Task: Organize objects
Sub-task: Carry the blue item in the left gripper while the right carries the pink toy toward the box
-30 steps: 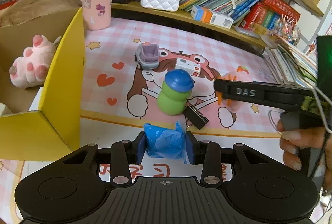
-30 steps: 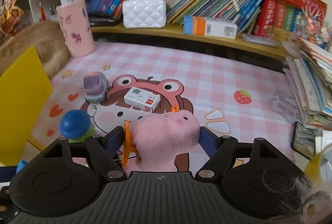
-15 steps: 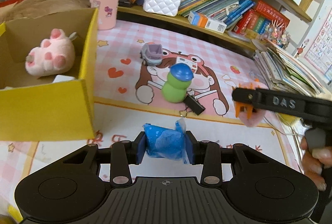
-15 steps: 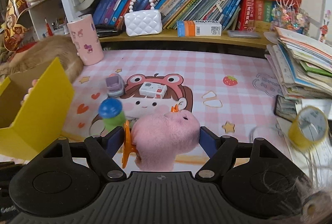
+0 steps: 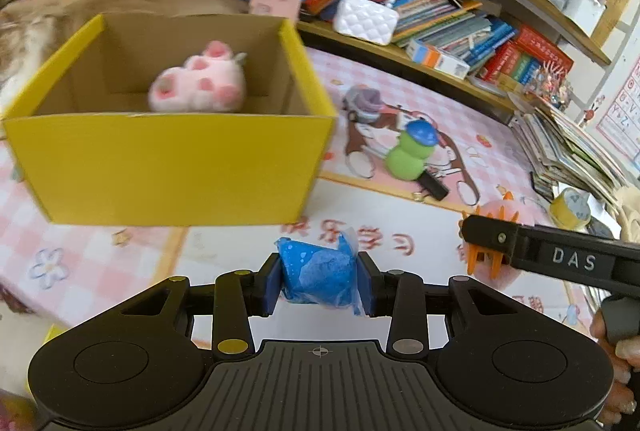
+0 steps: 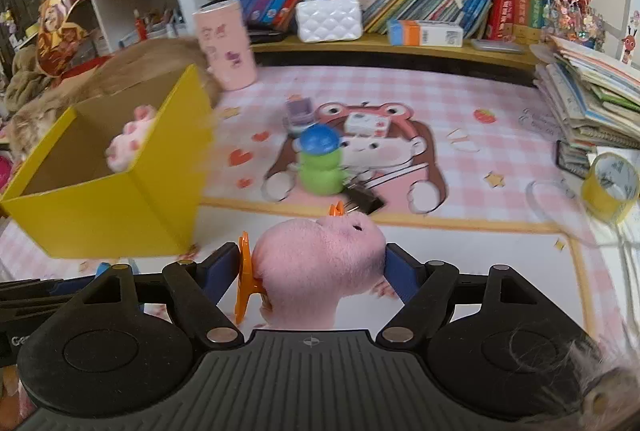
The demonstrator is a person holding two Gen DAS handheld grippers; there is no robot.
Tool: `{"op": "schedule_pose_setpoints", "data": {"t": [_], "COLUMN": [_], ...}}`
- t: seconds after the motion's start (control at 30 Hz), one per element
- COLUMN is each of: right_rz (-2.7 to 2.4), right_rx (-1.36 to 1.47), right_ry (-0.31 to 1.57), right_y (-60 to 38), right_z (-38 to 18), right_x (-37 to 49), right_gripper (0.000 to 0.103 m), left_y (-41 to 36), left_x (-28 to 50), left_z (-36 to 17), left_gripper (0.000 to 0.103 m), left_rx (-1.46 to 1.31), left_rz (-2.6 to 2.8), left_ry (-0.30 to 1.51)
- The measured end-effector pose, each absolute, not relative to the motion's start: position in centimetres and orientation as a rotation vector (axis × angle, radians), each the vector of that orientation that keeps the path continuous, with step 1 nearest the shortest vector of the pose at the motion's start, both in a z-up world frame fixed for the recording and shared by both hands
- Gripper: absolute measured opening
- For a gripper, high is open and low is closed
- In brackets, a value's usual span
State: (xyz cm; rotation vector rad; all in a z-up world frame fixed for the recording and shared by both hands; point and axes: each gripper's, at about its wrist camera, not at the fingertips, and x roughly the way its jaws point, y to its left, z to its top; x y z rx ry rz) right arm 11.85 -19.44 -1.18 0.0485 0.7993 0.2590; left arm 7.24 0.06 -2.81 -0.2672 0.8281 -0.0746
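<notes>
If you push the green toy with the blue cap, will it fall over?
Probably, if pushed high. The green toy stands upright, narrow, with a wide blue cap on top, so it looks top-heavy. Its rounded body would likely roll once down. It looks like light plastic.

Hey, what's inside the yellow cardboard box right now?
A pink plush paw toy lies inside the open yellow cardboard box. The near wall hides the floor in front of it, so anything lying there cannot be seen.

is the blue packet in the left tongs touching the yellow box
Apart. The left wrist view shows the blue packet clamped in the left tongs, with bare mat between it and the yellow box.
</notes>
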Motion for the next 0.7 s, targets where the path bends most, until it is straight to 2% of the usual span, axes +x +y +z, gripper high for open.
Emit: {"op": "schedule_pose_setpoints", "data": {"t": [0.7], "right_rz": [0.404], "right_rx": [-0.004], "right_ry": [0.819], "right_y": [-7.4], "right_z": [-1.3], "right_x": [4.1], "right_gripper": [0.076], "left_y": [10.6], "left_x": [-0.9], "left_z": [-1.9], "left_gripper": [0.037], "left_rx": [-0.321], "left_rz": [0.052], "left_ry": [0.774]}}
